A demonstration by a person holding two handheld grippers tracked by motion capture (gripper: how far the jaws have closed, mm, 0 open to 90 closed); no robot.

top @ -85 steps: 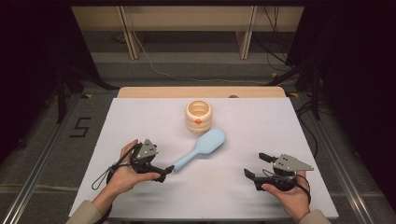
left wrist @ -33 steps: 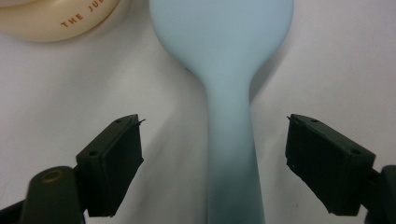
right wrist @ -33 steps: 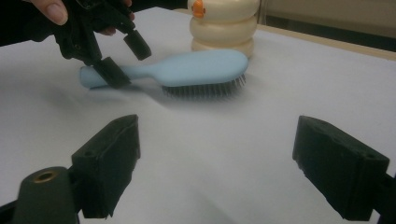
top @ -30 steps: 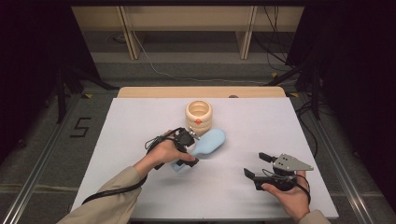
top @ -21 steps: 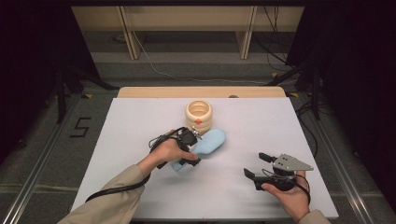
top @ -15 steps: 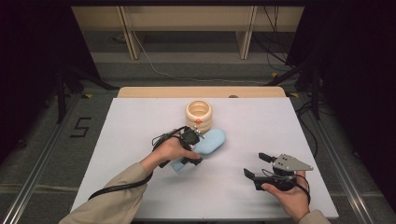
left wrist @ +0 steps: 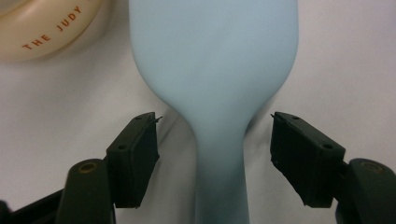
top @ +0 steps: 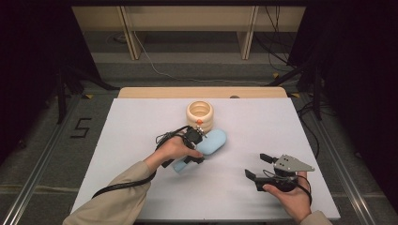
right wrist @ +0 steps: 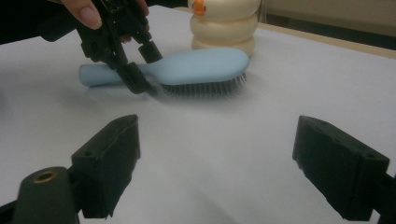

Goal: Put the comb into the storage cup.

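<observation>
Centrally on the white table [top: 141,122], the left gripper [top: 193,149] straddles the neck of a pale blue hairbrush [left wrist: 219,88], jaws spread on both sides without touching it. Just behind stands a cream ribbed container [top: 200,115]; its contents can't be made out. The right gripper [top: 257,168] rests well apart, jaws released.

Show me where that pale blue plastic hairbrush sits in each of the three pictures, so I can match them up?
High view: the pale blue plastic hairbrush lies mid-table, its handle under the left tool.
Left gripper view: it fills the centre, its handle running down between the open jaws.
Right gripper view: it lies upper centre, bristles down.
Shared landmark: the cream ringed container just beyond the brush, at top left and top centre.
</observation>
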